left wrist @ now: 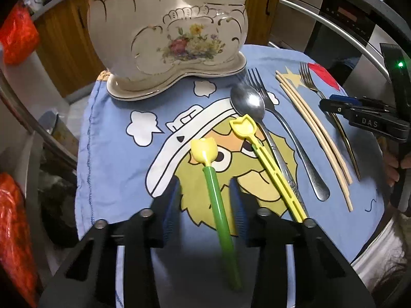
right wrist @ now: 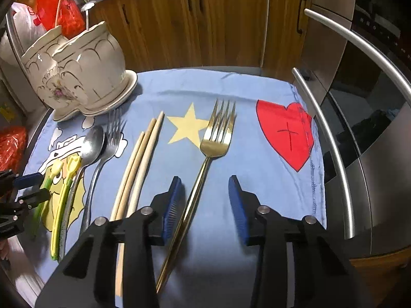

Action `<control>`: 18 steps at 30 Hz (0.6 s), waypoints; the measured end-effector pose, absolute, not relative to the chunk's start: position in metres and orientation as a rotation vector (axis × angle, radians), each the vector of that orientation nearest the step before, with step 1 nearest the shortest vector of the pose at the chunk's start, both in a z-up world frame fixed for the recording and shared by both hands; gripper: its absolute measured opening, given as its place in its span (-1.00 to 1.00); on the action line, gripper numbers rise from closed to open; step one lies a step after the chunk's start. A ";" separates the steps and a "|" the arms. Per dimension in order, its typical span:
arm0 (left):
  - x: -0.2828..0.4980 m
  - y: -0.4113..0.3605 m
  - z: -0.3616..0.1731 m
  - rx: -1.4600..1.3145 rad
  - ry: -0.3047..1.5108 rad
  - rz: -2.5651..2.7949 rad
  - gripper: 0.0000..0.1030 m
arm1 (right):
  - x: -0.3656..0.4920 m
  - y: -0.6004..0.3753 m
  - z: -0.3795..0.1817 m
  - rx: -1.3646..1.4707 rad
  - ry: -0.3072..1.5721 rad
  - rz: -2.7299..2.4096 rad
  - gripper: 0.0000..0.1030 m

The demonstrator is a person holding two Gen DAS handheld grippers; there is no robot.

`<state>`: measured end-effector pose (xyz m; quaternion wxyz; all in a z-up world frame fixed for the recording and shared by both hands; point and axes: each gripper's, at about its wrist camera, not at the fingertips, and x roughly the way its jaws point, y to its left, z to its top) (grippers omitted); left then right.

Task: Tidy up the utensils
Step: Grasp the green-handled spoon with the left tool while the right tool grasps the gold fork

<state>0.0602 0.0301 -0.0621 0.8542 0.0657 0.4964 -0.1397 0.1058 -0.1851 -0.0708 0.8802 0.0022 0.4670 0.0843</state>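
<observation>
Utensils lie in a row on a blue cartoon cloth. My left gripper is open, its jaws on either side of a green-handled yellow tulip spoon. Right of it lie a yellow tulip fork, a steel spoon, a steel fork, wooden chopsticks and a gold fork. My right gripper is open, low over the gold fork's handle, which passes beside the left jaw. A cream floral ceramic holder stands at the back left; it also shows in the right wrist view.
A curved steel rail borders the cloth on the right, with a dark oven beyond. Wooden cabinets stand behind. Red plastic bags sit at the left. A red heart marks the cloth's right part.
</observation>
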 end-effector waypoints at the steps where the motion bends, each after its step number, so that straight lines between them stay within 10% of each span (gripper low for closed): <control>1: 0.060 0.031 -0.062 0.137 1.043 -0.293 -0.37 | 0.107 -0.184 -0.071 0.008 0.972 0.175 -0.28; 18: 0.062 0.018 -0.064 0.205 0.988 -0.292 -0.78 | 0.112 -0.177 -0.072 -0.003 0.955 0.152 -0.79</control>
